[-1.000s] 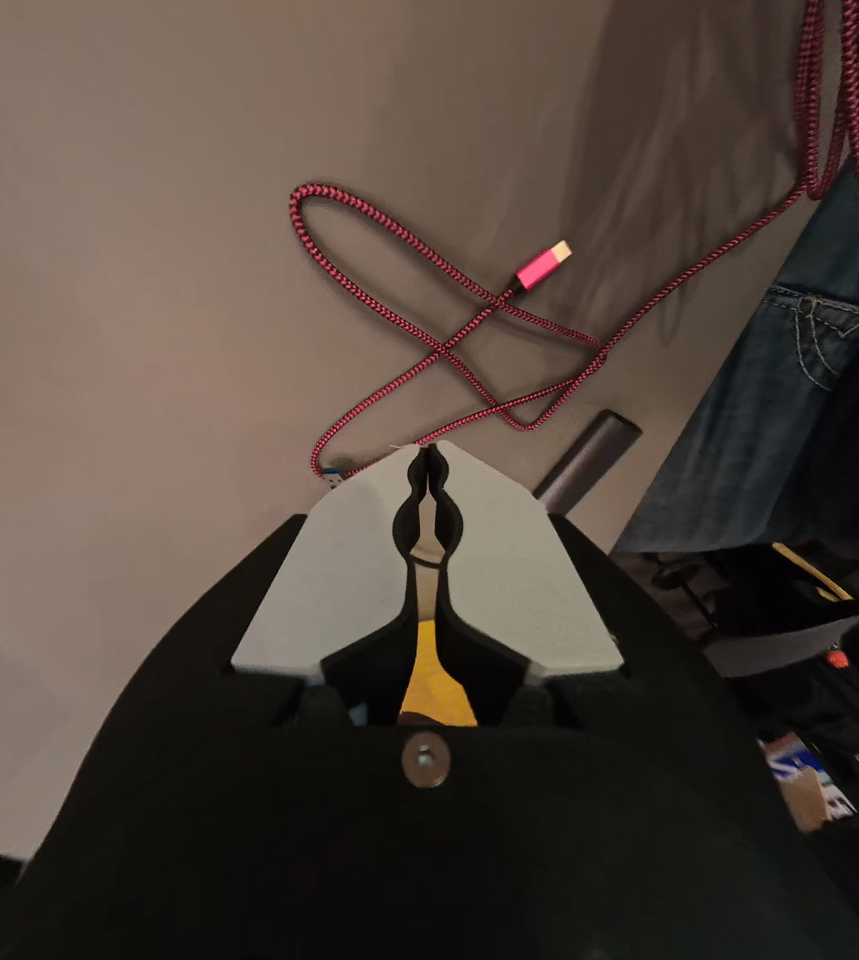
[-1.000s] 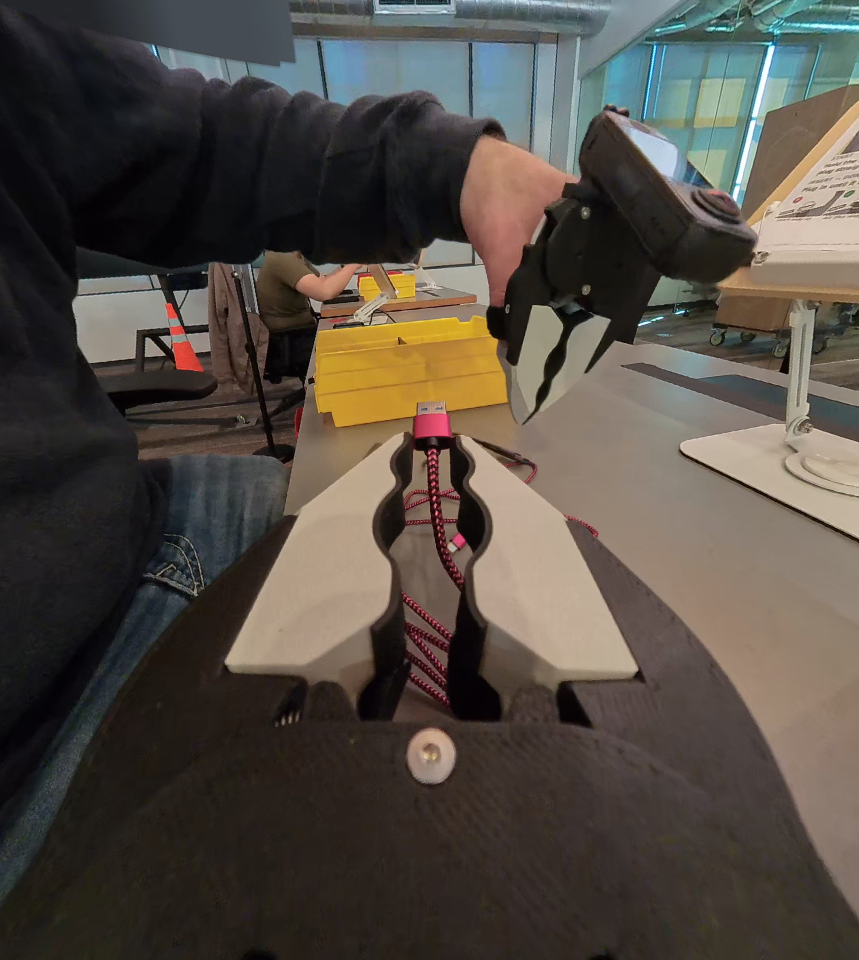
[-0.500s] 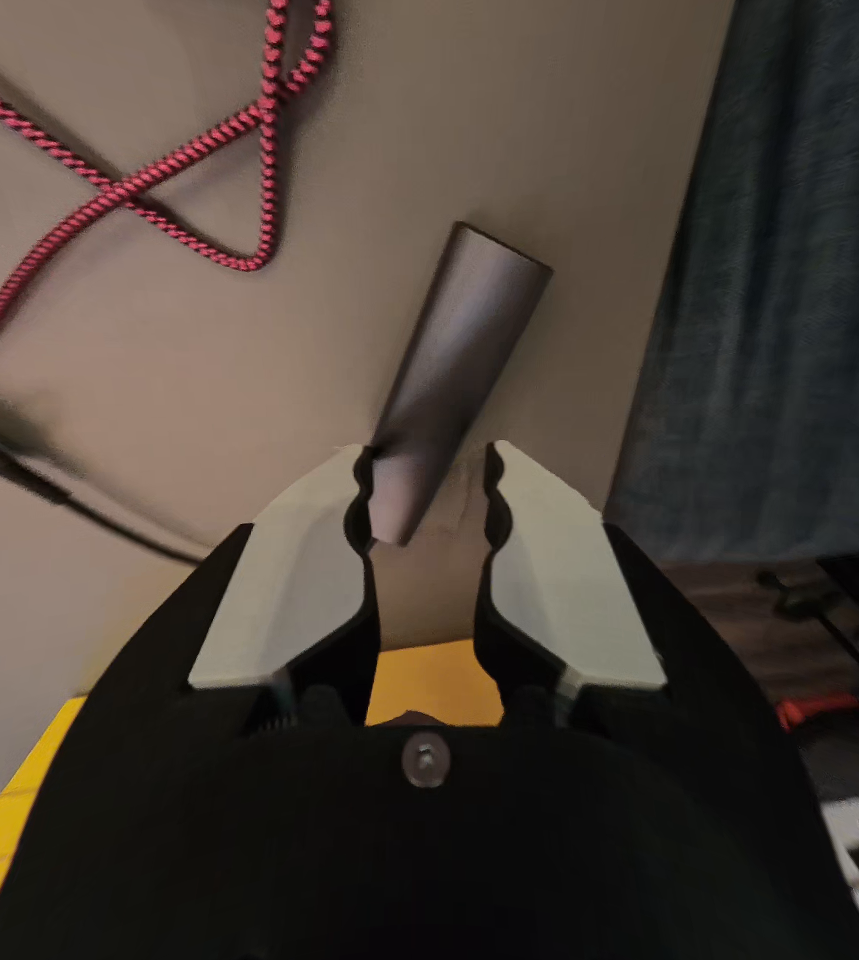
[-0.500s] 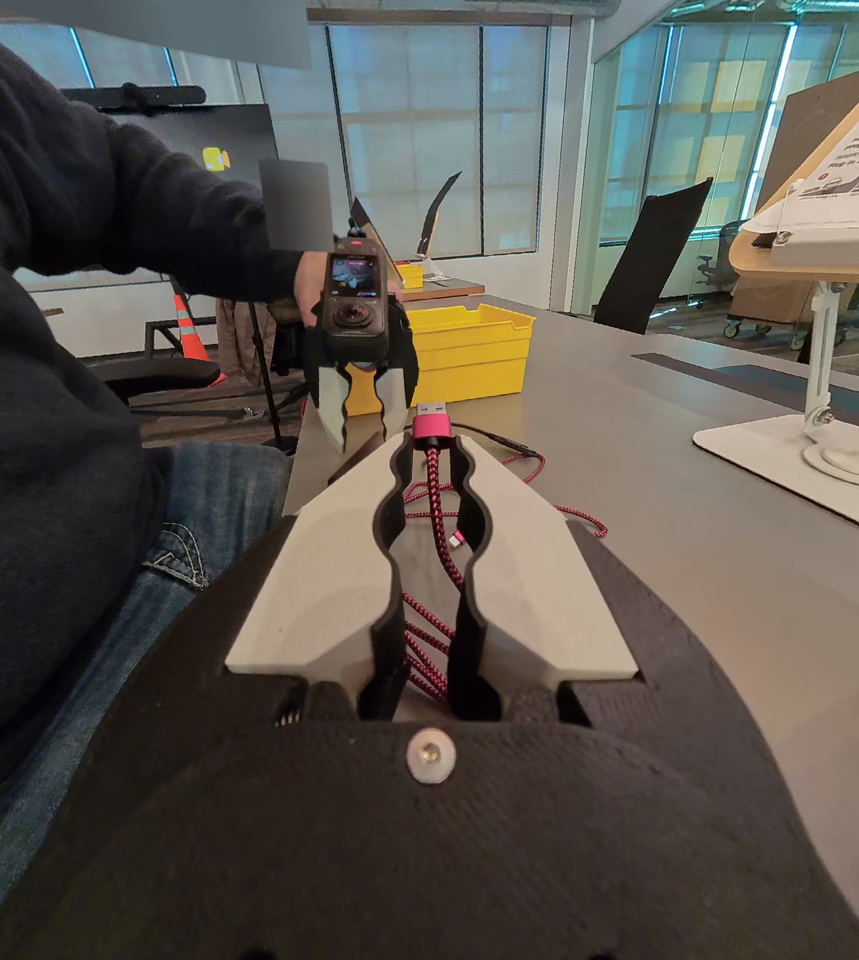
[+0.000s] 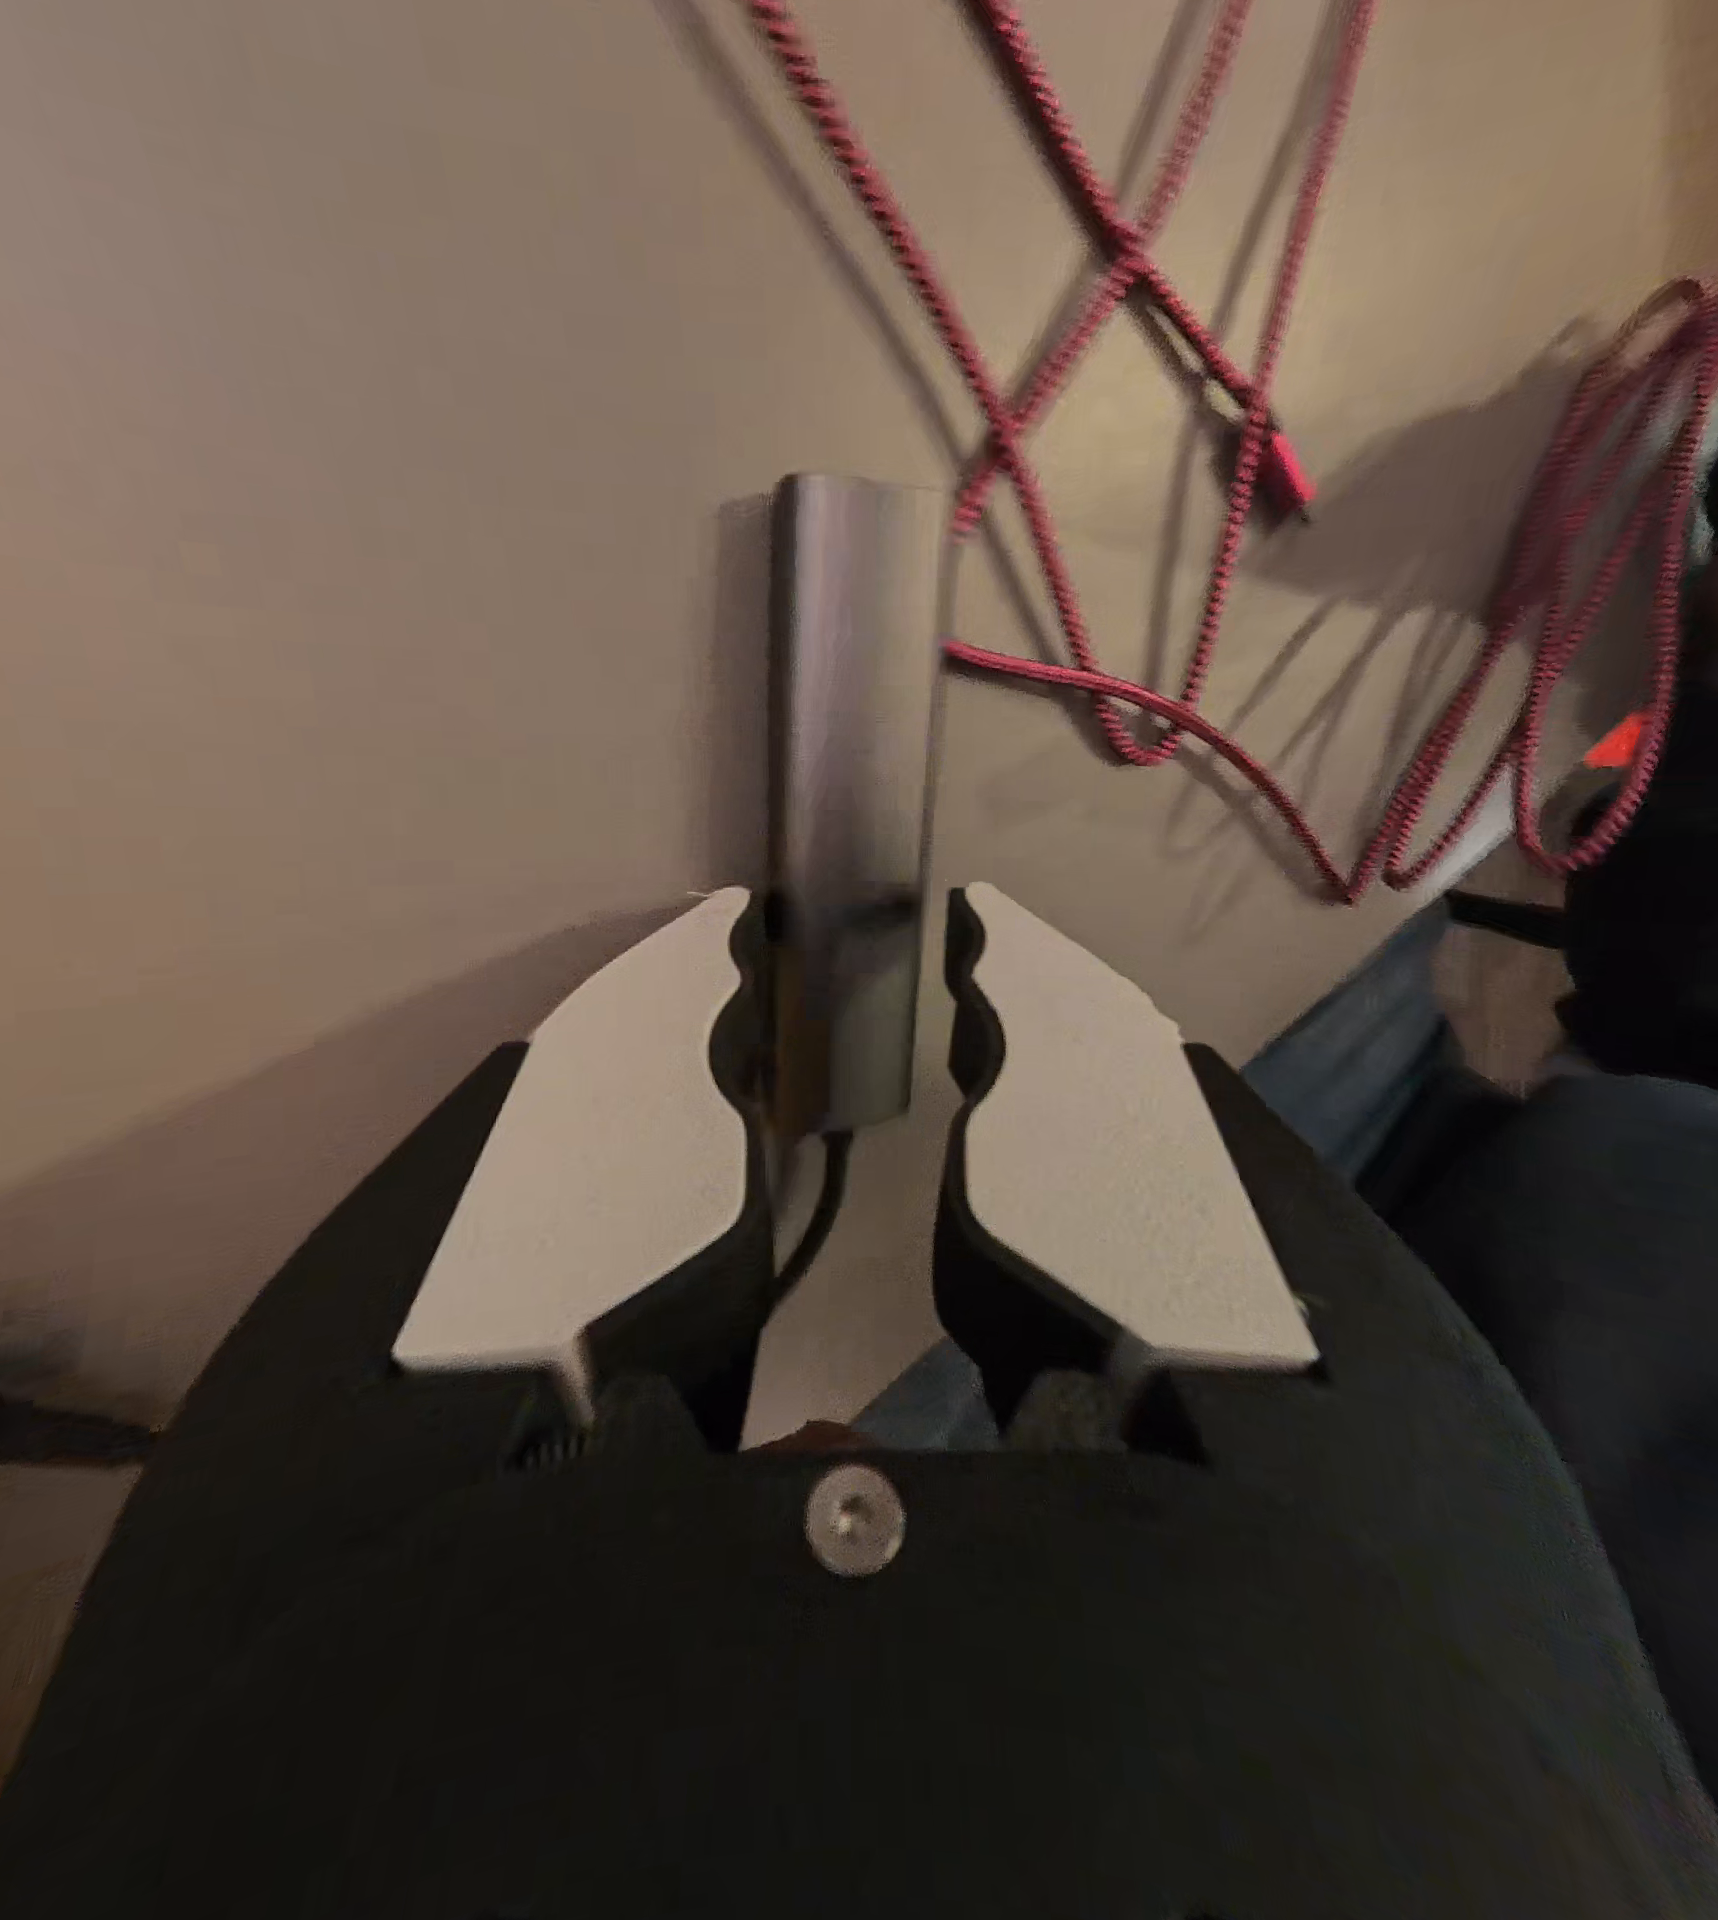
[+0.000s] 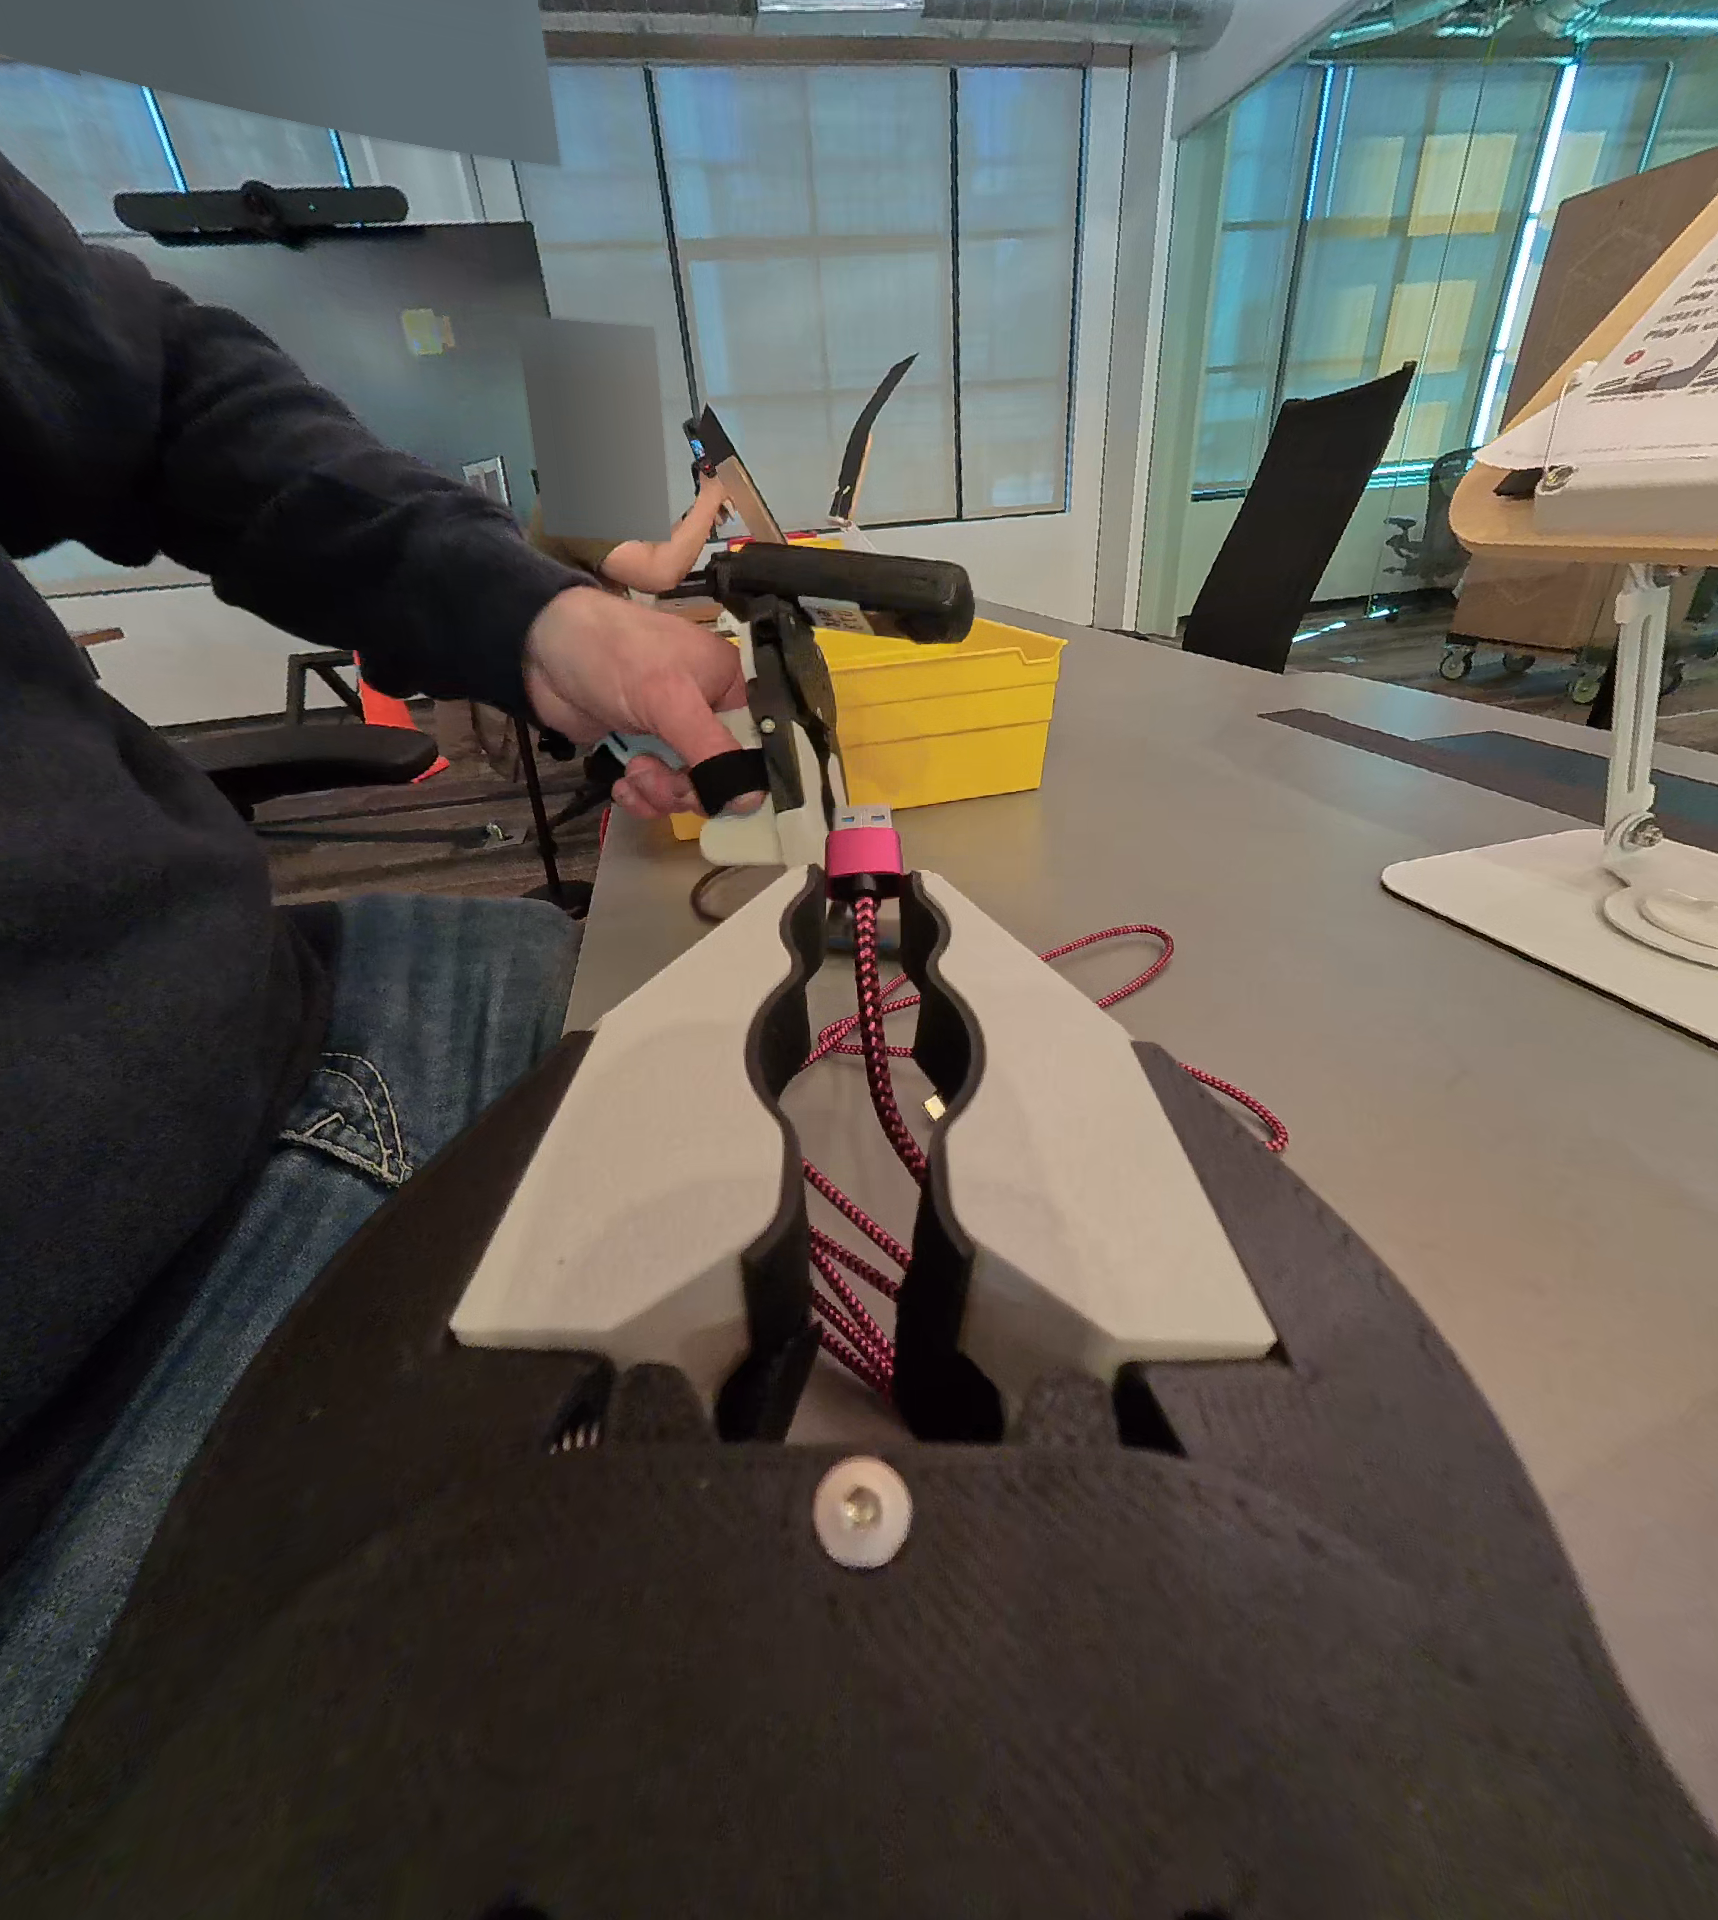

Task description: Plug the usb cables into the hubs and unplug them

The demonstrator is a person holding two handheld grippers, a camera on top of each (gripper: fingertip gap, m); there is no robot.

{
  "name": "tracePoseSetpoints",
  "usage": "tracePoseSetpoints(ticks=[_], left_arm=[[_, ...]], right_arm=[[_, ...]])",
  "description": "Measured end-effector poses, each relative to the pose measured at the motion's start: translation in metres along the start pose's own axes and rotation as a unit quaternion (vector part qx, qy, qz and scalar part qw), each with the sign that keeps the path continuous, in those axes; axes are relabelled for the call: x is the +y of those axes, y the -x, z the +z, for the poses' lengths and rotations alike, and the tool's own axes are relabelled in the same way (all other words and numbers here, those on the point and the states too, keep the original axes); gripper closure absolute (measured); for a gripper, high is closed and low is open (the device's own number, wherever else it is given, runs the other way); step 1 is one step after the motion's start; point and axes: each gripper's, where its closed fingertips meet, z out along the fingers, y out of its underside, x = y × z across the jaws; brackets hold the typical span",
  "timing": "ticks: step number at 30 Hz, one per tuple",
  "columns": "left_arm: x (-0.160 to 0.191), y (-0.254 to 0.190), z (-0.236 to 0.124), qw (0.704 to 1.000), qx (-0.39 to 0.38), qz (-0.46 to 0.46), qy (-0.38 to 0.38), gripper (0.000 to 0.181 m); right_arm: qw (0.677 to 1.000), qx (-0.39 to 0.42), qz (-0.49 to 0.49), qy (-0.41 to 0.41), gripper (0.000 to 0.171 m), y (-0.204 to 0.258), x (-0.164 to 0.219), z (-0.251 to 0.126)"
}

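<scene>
Straddling the grey hub [image 5: 850, 790] on the table [image 5: 315, 520] with left gripper [image 5: 850, 914] parted, jaws not yet pressing it; red cable [image 5: 1125, 260] loose beyond, nothing plugged in.

Pinching the pink plug [image 6: 862, 854] in right gripper [image 6: 860, 883], metal tip forward, well short of the hub. Insertion and unplugging probably all ahead.

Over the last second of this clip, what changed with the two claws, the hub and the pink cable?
The left claw went from shut above the grey table to open, and dropped down around the near end of the slim grey metal USB hub; its jaws straddle the hub without clearly clamping it. The right claw stayed shut on the pink braided USB cable's plug, metal tip pointing forward.
</scene>
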Motion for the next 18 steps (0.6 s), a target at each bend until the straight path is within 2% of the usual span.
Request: tracePoseSetpoints(ticks=[2,3,4,5,6,8,10,12,15,18], left_arm=[[0.003,-0.016,0.0,0.998,0.008,0.064,0.015,0.126],[0.003,-0.021,-0.002,0.992,-0.005,0.123,0.025,0.116],[0.001,-0.018,-0.007,0.982,-0.035,0.18,0.033,0.098],[-0.003,-0.019,-0.012,0.969,-0.055,0.239,0.034,0.092],[-0.007,-0.02,-0.017,0.946,-0.073,0.313,0.035,0.089],[-0.017,-0.019,-0.022,0.874,-0.133,0.466,0.033,0.073],[-0.016,-0.025,-0.015,0.825,-0.131,0.548,0.045,0.067],[-0.017,-0.016,-0.006,0.804,-0.136,0.574,0.075,0.053],[-0.012,-0.003,0.006,0.802,-0.108,0.577,0.112,0.039],[-0.004,-0.005,0.015,0.798,-0.069,0.585,0.128,0.039]], right_arm=[[1.0,0.0,0.001,-0.002,0.159,-0.001,0.0,-0.002],[1.0,0.0,0.002,-0.004,0.159,-0.002,0.0,-0.002],[1.0,0.0,0.002,-0.005,0.159,-0.002,-0.001,-0.003],[1.0,0.0,0.002,-0.006,0.159,-0.002,-0.001,-0.003],[1.0,0.0,0.001,-0.007,0.159,-0.002,-0.001,-0.003],[1.0,-0.001,0.001,-0.007,0.159,-0.002,-0.001,-0.002],[1.0,-0.001,0.0,-0.005,0.159,-0.002,-0.001,-0.002],[1.0,0.0,0.0,-0.003,0.159,-0.002,0.0,-0.002],[1.0,0.001,0.002,-0.002,0.159,-0.002,0.002,-0.002],[1.0,-0.001,0.002,-0.001,0.159,-0.002,0.002,-0.002]])
